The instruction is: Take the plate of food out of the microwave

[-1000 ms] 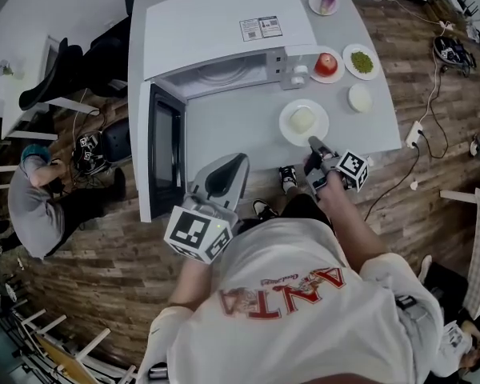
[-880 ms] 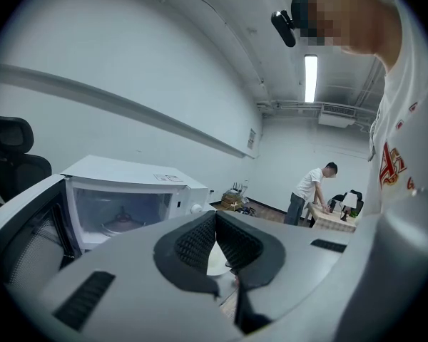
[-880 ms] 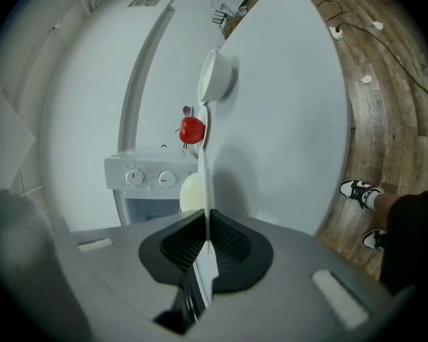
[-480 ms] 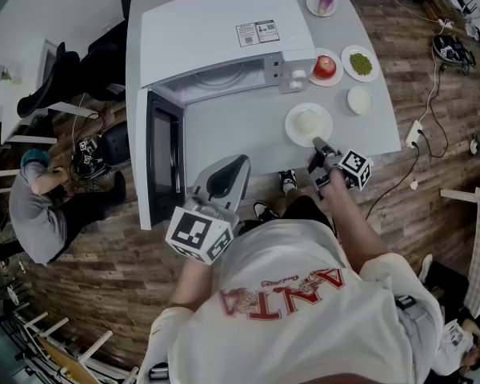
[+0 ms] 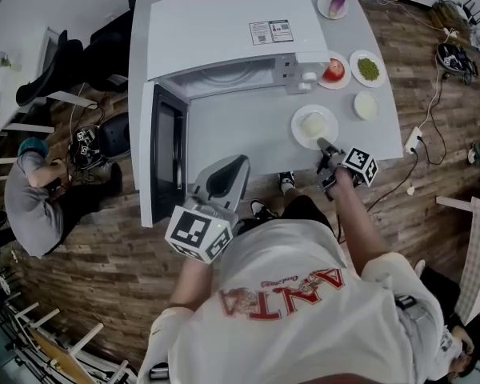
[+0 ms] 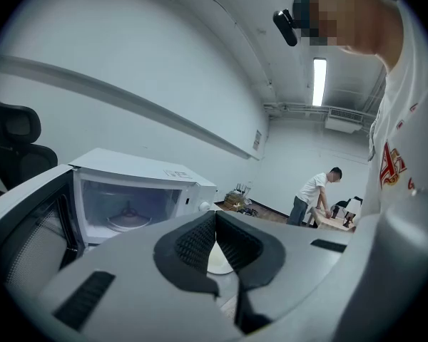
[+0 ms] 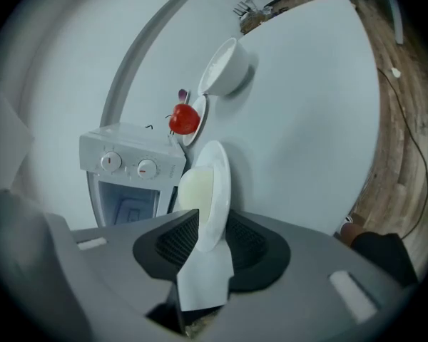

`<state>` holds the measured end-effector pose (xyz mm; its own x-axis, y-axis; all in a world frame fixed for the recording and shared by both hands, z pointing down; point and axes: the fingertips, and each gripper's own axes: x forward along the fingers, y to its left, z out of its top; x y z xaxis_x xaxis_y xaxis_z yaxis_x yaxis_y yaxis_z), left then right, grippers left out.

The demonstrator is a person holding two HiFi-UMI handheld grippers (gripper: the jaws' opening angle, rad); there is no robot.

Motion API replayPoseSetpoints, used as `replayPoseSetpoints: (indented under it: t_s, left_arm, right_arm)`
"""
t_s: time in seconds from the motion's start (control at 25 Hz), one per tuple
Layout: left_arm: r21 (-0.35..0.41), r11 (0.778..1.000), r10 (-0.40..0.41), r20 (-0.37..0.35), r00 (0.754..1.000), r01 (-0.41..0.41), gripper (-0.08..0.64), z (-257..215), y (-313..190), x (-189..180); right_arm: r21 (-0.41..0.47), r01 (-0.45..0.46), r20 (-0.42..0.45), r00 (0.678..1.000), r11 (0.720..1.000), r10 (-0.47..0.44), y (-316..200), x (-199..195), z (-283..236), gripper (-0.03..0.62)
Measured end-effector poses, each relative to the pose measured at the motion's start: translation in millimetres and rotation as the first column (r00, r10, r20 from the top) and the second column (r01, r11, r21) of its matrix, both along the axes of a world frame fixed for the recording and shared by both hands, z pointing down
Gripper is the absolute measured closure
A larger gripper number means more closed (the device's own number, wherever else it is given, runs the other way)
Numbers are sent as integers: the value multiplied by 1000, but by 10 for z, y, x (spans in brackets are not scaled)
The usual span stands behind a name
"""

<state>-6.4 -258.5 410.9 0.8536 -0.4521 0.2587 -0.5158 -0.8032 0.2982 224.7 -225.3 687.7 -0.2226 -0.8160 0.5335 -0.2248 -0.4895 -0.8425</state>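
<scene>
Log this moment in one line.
stage: plate set on table | right gripper: opening, plate rim between jaws | left gripper: shut, empty | microwave: door open

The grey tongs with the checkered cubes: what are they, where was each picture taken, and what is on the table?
They are hand-held grippers, one in each of a person's hands. One picture comes from a camera on the person's head, looking down; the others from a camera on each gripper. On the white table stand a microwave with its door open and small dishes holding a red item, green food and a purple item. The left gripper is shut and empty. The right gripper is opening its jaws around the rim of the plate of pale food, which rests on the table.
</scene>
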Motion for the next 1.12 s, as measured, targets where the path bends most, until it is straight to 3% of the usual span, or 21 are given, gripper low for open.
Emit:
replayPoseSetpoints:
  t_s: [0.16, 0.28, 0.52, 0.6, 0.68, 0.8, 0.92, 1.12]
  left_arm:
    - [-5, 1000, -9, -14, 1000, 9, 551, 32, -8, -40]
    - [-2, 1000, -8, -22, 1000, 8, 551, 14, -11, -30]
    - [-12, 1000, 8, -53, 999, -9, 551, -22, -6, 32]
    - [-14, 1000, 11, -67, 998, -12, 551, -28, -14, 47]
    - [-15, 1000, 13, -78, 997, -14, 551, -38, -23, 57]
    - [-8, 1000, 10, -89, 996, -10, 551, -65, -34, 48]
    - [1, 1000, 4, -94, 996, -4, 551, -104, -46, 26]
    - [30, 1000, -4, -82, 997, 7, 551, -150, -47, -25]
  right_arm:
    - [-35, 107, -66, 992, 994, -109, -31, -27, -18, 457]
    - [-78, 241, -141, 958, 967, -250, -33, -114, -32, 411]
    - [-210, 494, -241, 810, 844, -534, 120, -357, 48, 383]
    - [-256, 533, -271, 761, 806, -589, 197, -397, 92, 382]
    - [-287, 545, -305, 728, 788, -614, 253, -395, 104, 382]
    - [-291, 552, -354, 697, 781, -624, 270, -378, 3, 385]
    - [-281, 556, -443, 648, 782, -620, 198, -322, -219, 443]
    - [-180, 557, -597, 594, 811, -540, -30, -321, -778, 526]
